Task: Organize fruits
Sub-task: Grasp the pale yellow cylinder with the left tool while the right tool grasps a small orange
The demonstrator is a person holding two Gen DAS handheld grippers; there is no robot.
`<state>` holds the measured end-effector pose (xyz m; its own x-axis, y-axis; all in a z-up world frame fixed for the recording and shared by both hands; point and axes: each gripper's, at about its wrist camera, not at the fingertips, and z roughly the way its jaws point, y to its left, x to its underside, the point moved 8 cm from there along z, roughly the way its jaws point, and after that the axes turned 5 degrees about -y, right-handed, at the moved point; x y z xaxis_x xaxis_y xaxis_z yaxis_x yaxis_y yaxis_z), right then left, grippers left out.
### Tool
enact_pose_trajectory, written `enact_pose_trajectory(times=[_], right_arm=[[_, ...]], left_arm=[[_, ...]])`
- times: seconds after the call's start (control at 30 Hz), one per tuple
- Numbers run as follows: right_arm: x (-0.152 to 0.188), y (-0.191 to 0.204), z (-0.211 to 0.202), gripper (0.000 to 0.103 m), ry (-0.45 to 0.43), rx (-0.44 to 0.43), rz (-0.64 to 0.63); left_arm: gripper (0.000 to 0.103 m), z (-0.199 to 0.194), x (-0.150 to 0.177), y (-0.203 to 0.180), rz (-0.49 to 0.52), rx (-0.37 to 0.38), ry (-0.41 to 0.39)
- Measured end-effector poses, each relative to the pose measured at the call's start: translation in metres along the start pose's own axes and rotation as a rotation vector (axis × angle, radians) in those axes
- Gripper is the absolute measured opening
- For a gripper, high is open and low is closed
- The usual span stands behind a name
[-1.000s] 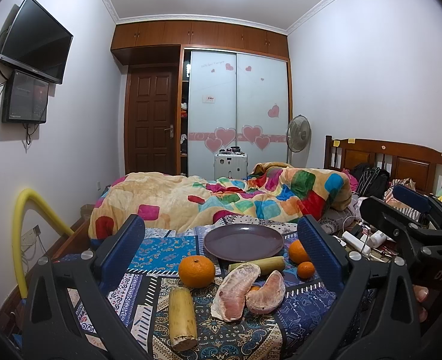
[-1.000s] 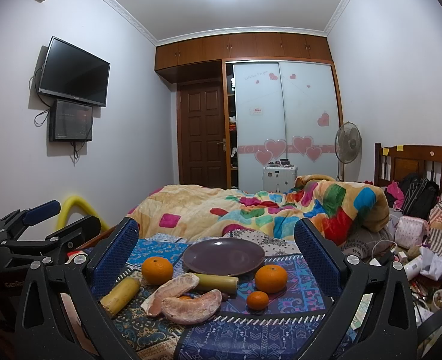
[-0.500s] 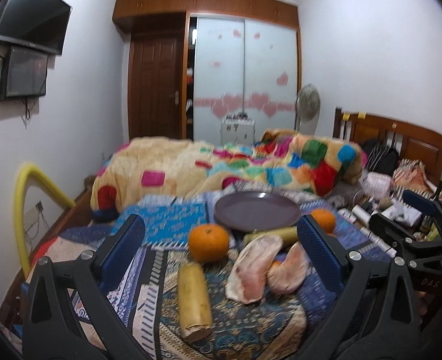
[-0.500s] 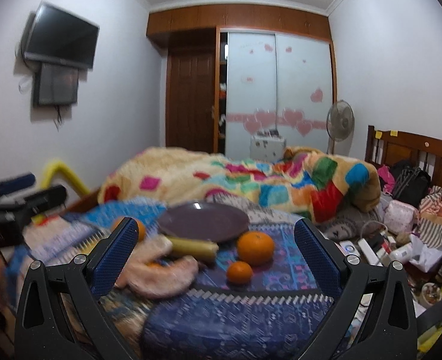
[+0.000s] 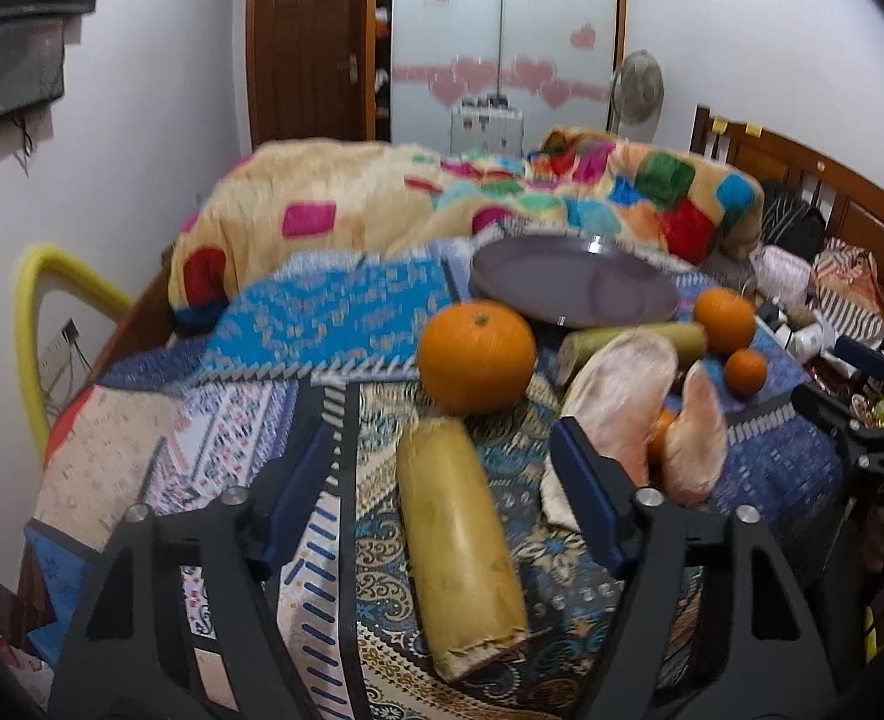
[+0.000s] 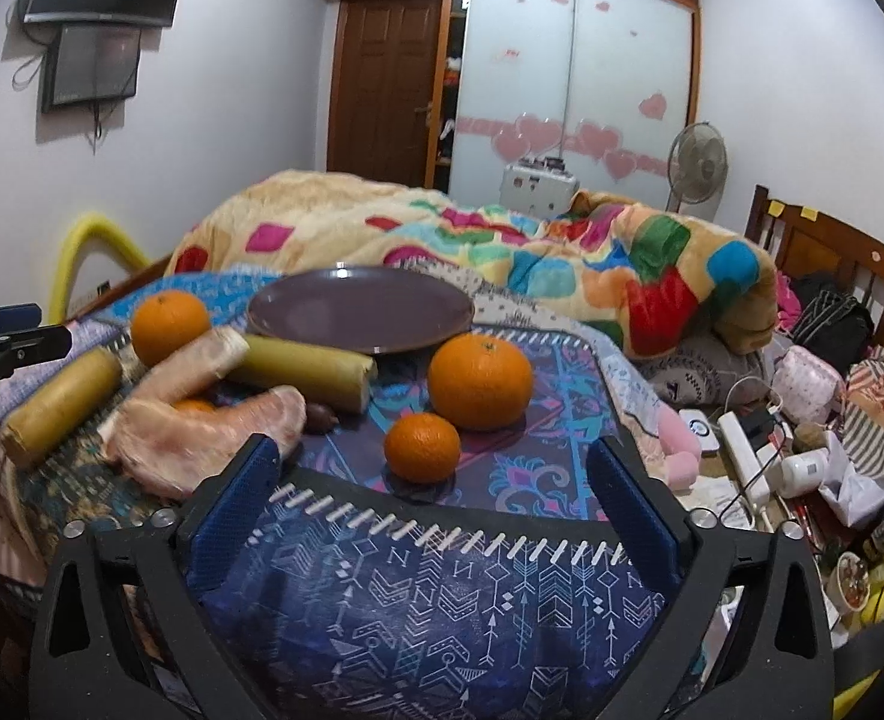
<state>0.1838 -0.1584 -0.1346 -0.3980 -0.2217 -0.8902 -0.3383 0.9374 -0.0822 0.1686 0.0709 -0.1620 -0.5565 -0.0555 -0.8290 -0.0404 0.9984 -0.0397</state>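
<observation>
Patterned blue cloth point(image 5: 333, 324) covers the bed, and all the fruit sits on it. Over at the left edge, the left claw point(image 5: 442, 474) has its jaws spread wide, gripping nothing, with a yellow cane piece point(image 5: 457, 540) lying lengthwise between the blue pads point(image 5: 586, 498), not touching either one. Just beyond its far end sits a big orange point(image 5: 476, 354). Moving right: two pale peeled pomelo wedges point(image 5: 622, 396) lean together, a second cane piece point(image 6: 303, 369) lies behind them, and the empty purple plate point(image 6: 360, 307) rests further back near the colourful quilt point(image 6: 622, 264). Right of the plate's front rim, another big orange point(image 6: 481, 381) sits with a small tangerine point(image 6: 422, 447) just in front of it. The right claw point(image 6: 435, 498) is also wide and empty, hovering over the cloth's near edge, the tangerine straight ahead between its fingers. At the far right, clutter is piled by the wooden headboard point(image 6: 832, 252).
</observation>
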Motion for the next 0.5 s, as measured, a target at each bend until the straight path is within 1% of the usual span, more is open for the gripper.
enact_pose_trajectory(times=[0.03, 0.13, 0.27, 0.33, 0.4, 0.47, 0.5], right_arm=[[0.002, 0.001, 0.004, 0.094, 0.014, -0.008, 0.000], [0.007, 0.002, 0.013, 0.091, 0.044, -0.029, 0.004], [0.009, 0.002, 0.022, 0.083, 0.076, -0.045, -0.001], [0.009, 0.002, 0.027, 0.082, 0.091, -0.058, 0.004], [0.009, 0.002, 0.033, 0.077, 0.111, -0.072, 0.013], [0.010, 0.002, 0.037, 0.069, 0.126, -0.078, 0.016], [0.011, 0.002, 0.039, 0.067, 0.134, -0.079, 0.018]], left_arm=[[0.069, 0.005, 0.003, 0.002, -0.003, 0.005, 0.018], [0.064, 0.016, 0.011, 0.005, -0.008, 0.015, 0.065], [0.061, 0.025, 0.018, 0.006, -0.008, 0.038, 0.111], [0.057, 0.029, 0.021, 0.006, -0.013, 0.055, 0.138], [0.054, 0.032, 0.024, 0.004, -0.009, 0.070, 0.160], [0.052, 0.033, 0.023, 0.003, -0.007, 0.081, 0.167], [0.050, 0.033, 0.023, 0.002, -0.004, 0.083, 0.168]])
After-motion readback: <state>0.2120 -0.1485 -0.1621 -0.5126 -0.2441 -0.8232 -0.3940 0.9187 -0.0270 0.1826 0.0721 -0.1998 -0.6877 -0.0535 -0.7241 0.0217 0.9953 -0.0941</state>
